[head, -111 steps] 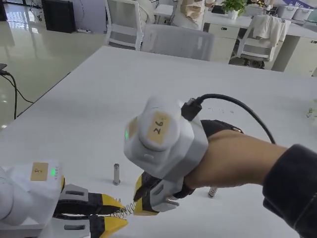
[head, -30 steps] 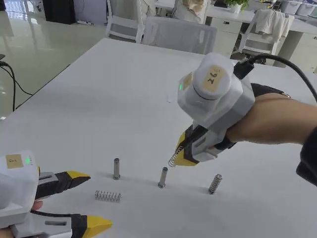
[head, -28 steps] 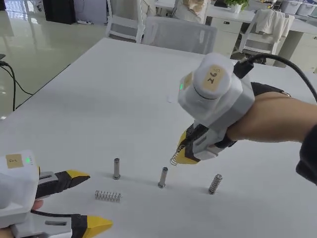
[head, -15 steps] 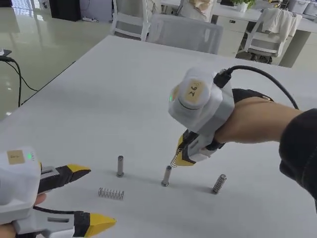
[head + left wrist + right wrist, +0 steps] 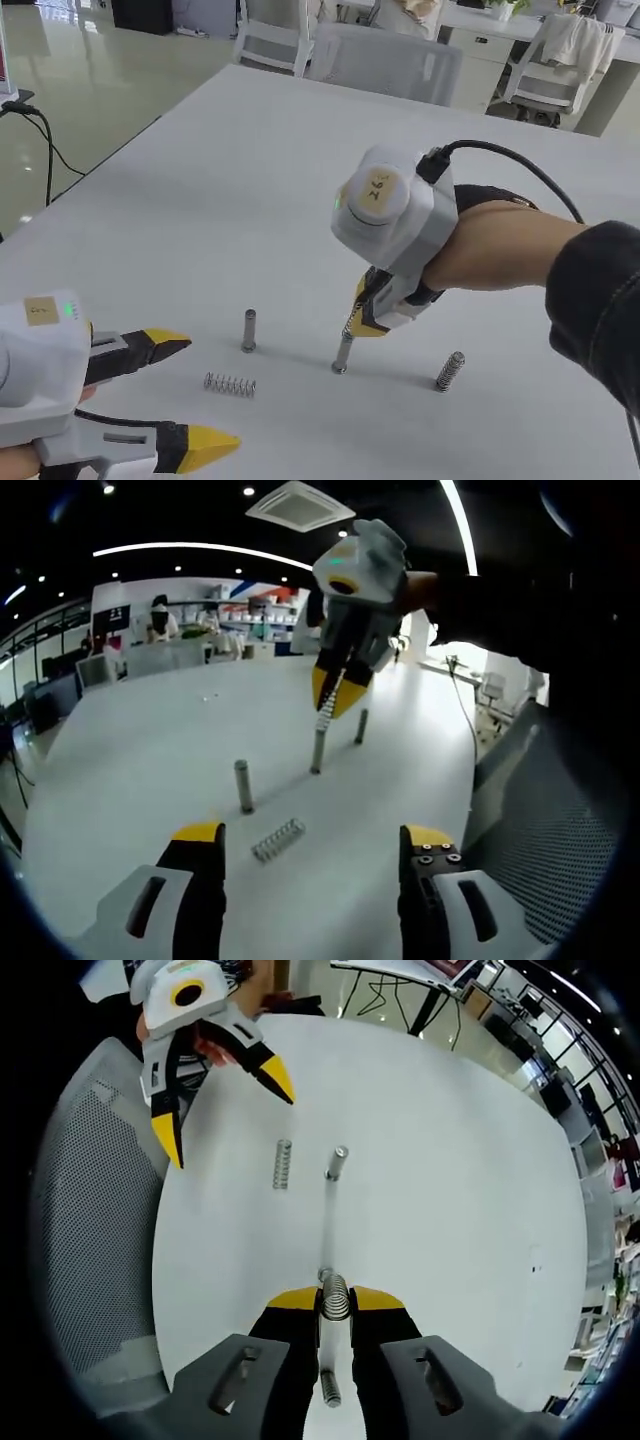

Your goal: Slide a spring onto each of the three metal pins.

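Three metal pins stand in a row on the white table (image 5: pixel 200 180). The right pin (image 5: pixel 450 371) wears a spring. The left pin (image 5: pixel 249 330) is bare. My right gripper (image 5: pixel 360 322) is shut on a spring (image 5: pixel 349 320) whose lower end meets the top of the middle pin (image 5: pixel 341 357). In the right gripper view that spring (image 5: pixel 336 1290) sits between the yellow tips of the right gripper (image 5: pixel 336 1302), with the left pin (image 5: pixel 336 1163) beyond. A loose spring (image 5: pixel 230 384) lies flat near the left pin. My left gripper (image 5: pixel 205 392) is open close to it, holding nothing.
In the left gripper view the loose spring (image 5: pixel 278 840) lies just ahead of the open left gripper (image 5: pixel 312 840), the left pin (image 5: pixel 243 785) behind it. Chairs (image 5: pixel 385 60) and desks stand past the table's far edge. The table's left edge (image 5: pixel 90 180) drops to the floor.
My right gripper has carried the spring down and a little left, from above the middle pin onto its top. The left gripper stays open at the lower left.
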Motion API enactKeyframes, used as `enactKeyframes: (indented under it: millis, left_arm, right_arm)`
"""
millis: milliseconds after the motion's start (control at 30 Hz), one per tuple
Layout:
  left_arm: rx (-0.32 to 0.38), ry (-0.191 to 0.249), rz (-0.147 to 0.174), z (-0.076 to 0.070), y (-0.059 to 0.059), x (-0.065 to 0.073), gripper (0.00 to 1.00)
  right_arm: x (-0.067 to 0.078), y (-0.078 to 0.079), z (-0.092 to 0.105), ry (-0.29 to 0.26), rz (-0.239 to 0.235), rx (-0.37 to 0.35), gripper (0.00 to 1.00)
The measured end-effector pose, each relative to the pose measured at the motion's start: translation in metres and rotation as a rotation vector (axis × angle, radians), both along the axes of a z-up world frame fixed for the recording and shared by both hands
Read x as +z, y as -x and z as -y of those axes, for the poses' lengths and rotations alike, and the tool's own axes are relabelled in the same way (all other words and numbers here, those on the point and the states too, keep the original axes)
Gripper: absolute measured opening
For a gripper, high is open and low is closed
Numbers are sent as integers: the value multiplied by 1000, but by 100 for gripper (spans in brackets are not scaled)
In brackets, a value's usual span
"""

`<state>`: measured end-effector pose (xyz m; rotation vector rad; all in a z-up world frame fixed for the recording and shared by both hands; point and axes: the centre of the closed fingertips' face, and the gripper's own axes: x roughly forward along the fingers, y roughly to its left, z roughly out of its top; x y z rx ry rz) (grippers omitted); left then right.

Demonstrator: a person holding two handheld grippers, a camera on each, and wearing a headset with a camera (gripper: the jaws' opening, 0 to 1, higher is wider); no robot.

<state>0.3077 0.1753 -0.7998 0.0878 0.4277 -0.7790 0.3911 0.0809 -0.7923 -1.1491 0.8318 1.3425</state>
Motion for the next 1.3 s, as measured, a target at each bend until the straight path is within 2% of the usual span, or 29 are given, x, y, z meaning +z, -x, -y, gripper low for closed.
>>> enactKeyframes:
  millis: [633,800,1233,1300]
  left_arm:
    - [-3,-6,-12,-1,1,-2,63]
    - [-6,-7,-18,0,2,-3,63]
    - [-10,-12,-28,2,3,-5,62]
    - [-11,-13,-29,2,3,-5,62]
  right_arm:
    - [-30,-2,-1,66,-28,-10,8]
    - [-39,0,0,85,-22,-6,8]
    - [-58,-2,4,103,-24,-18,8]
    - [-58,-3,4,99,-24,-22,9]
